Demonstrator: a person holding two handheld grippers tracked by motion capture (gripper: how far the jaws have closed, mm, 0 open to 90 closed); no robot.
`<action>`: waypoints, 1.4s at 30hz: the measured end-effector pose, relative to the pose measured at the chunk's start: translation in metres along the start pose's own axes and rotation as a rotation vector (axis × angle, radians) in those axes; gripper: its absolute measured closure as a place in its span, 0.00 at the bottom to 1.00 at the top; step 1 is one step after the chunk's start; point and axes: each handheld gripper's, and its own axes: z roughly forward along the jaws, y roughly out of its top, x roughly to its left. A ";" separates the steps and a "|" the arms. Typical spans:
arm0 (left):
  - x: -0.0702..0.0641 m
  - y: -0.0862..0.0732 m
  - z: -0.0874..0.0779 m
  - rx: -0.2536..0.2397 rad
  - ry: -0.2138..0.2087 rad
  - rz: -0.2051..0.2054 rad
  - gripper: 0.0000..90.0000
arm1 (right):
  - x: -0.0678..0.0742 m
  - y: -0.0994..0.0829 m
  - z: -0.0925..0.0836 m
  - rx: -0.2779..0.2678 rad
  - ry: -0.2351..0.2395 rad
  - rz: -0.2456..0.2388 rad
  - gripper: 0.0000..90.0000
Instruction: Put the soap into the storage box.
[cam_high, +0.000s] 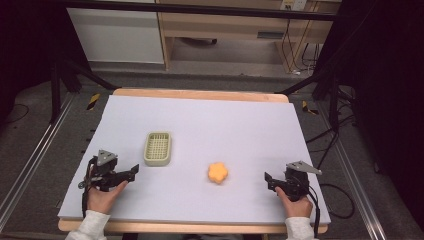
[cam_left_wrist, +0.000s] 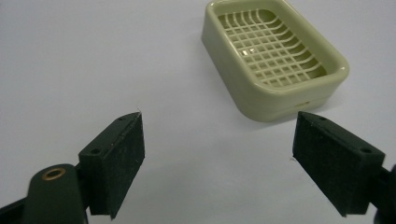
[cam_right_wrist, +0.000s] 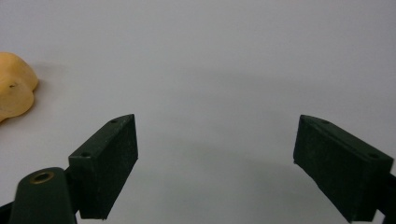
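Observation:
A pale green soap dish (cam_high: 158, 148) with a grid bottom lies left of centre on the white table (cam_high: 210, 125). An orange flower-shaped soap (cam_high: 218, 172) rests right of centre. My left gripper (cam_high: 134, 170) sits near the front left, open and empty, a short way in front and left of the dish. In the left gripper view the dish (cam_left_wrist: 273, 56) lies ahead and to the right of the left gripper (cam_left_wrist: 218, 140). My right gripper (cam_high: 268, 179) stands open and empty at the front right, to the right of the soap. The soap's edge (cam_right_wrist: 14, 88) appears at the left beyond the right gripper (cam_right_wrist: 215, 140).
The table's wooden rim (cam_high: 200, 94) shows at the far edge. Beyond it stand a wooden desk (cam_high: 225, 30) and black stand legs (cam_high: 70, 75). Cables (cam_high: 340, 195) trail on the floor at the right.

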 end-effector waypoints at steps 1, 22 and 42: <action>-0.002 0.000 0.000 0.001 -0.005 0.001 0.18 | 0.000 0.000 0.000 0.001 0.000 -0.006 0.16; -0.043 0.013 0.000 -0.009 -0.067 0.084 0.21 | 0.001 -0.001 0.002 0.013 0.001 -0.010 0.15; -0.058 0.035 -0.006 -0.028 -0.101 0.153 0.37 | 0.000 -0.001 0.001 0.013 0.004 0.005 0.15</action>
